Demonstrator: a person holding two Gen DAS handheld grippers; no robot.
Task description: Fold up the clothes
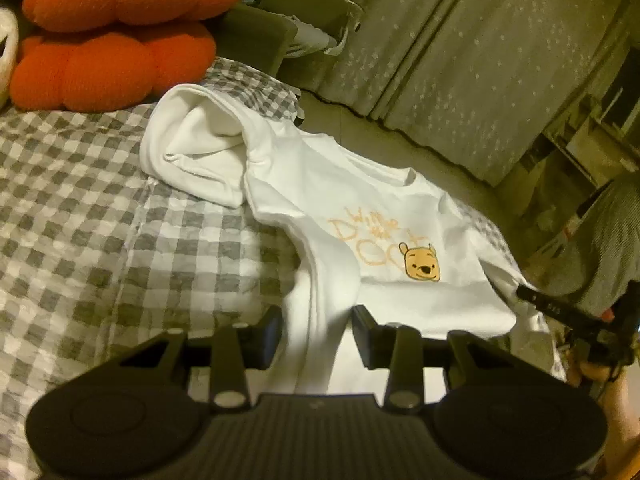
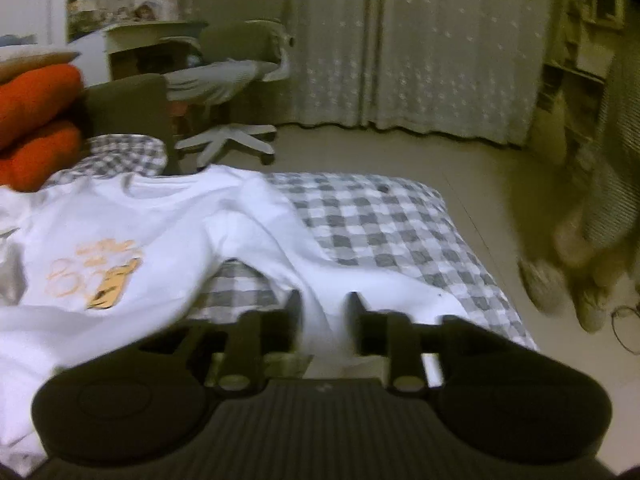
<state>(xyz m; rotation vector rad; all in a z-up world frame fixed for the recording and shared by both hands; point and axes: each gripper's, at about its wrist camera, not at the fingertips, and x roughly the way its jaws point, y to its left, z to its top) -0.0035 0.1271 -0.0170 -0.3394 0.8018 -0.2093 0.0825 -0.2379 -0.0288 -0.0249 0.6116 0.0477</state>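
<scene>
A white shirt (image 1: 360, 208) with a yellow bear print lies front up on the grey-checked bed cover (image 1: 100, 220). My left gripper (image 1: 318, 328) sits at its near side. A bunched ridge of the shirt fills the gap between the fingers and is pinched there. In the blurred right wrist view the shirt (image 2: 140, 220) spreads to the left. Its sleeve (image 2: 280, 248) runs down between the fingers of my right gripper (image 2: 325, 306), whose jaws stand apart around it. One of the right gripper's fingers (image 1: 552, 306) shows at the shirt's far right edge.
A second white garment (image 1: 192, 148) lies bunched behind the shirt. Orange cushions (image 1: 112, 40) are stacked at the bed's back left. The bed's edge (image 2: 480, 264) drops to the floor on the right, where a person's slippered feet (image 2: 560, 280) stand. An office chair (image 2: 232, 76) and curtains (image 2: 420, 40) are beyond.
</scene>
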